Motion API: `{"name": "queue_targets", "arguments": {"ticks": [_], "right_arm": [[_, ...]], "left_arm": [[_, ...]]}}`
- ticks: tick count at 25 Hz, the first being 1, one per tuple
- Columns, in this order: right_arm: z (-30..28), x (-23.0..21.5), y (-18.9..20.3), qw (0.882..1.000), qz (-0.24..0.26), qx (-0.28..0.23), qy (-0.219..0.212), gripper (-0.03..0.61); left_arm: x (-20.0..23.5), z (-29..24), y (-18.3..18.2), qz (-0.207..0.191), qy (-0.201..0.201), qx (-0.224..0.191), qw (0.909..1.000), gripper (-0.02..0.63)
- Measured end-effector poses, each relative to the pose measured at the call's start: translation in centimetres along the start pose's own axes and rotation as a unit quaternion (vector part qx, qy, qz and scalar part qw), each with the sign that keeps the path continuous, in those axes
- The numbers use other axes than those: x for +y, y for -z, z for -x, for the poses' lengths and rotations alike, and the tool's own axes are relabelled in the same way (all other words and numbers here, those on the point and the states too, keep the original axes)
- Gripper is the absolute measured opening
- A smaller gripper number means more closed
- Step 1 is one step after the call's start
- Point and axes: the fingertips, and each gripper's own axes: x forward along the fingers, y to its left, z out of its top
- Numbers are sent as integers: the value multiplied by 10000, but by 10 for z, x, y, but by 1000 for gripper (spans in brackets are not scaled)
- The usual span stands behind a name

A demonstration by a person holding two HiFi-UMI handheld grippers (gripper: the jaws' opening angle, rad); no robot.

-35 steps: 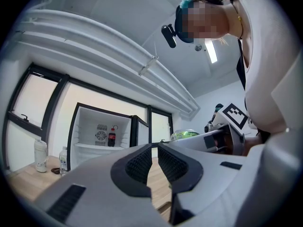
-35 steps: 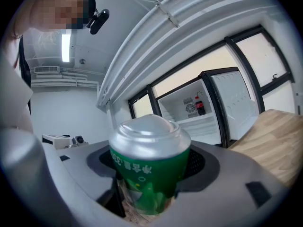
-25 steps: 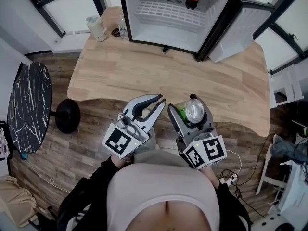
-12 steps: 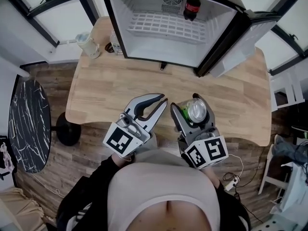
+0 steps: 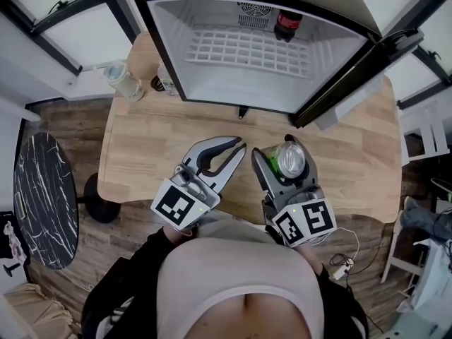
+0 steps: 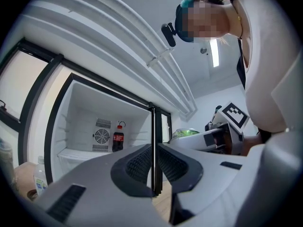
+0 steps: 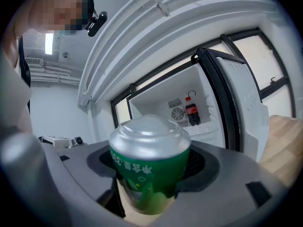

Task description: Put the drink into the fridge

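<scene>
At the far left a dark marbled side table (image 5: 42,196) stands on the floor, apart from the wooden table (image 5: 141,147). On the wooden table's far left corner sits a pale cup (image 5: 123,81), and just right of it, against the fridge wall, is what looks like a small clear bottle (image 5: 166,81); it is half hidden, so I cannot be sure.

My left gripper (image 5: 240,144) hangs over the near edge of the table. Its jaws are pressed together at the tips with nothing between them, and its own view shows the same (image 6: 154,174).

The fridge (image 5: 162,62) stands open at the far side of the table. It fills more of the head view than it did a second ago, its near edge lower in the frame and closer to my grippers. A cola bottle (image 5: 286,23) stands upright at the back of the white wire shelf, toward the right, where it stood before; it also shows in the left gripper view (image 6: 118,141) and the right gripper view (image 7: 193,113).

My right gripper (image 5: 282,150) is just right of the left one, still clamped on the green can (image 5: 289,159). The can sits upright between the jaws with its silver top up (image 7: 149,160), over the near part of the table and outside the fridge. Both grippers keep the same pose and spacing as before.

The fridge door (image 5: 353,76) swings out to the far right.
</scene>
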Motion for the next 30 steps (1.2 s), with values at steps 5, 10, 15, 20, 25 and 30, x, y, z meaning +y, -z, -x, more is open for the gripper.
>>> {"name": "queue_targets", "arguments": {"ticks": [5,10,15,20,25,30], "right_arm": [[-21,-8,-2,10000,-25,-3,79,345],[-36,-17,0,9998,-63,22,173,345],[-46,-25,0,9996,-103,-14,277,345],[-57,-28,6,9995,-118,9,289,344],[-64,-31,13,9994,-99,71,339,345],[-71,-39,20,9990,-139,105,415,345]], "left_arm": [[21,-11,2,45,73,16,10000,43],[38,-21,5,95,123,9,9999,43],[47,-27,10,108,213,82,9997,43],[57,-29,16,128,225,118,9996,44],[63,-30,21,179,288,152,9993,43],[68,-30,26,221,298,188,9991,44]]}}
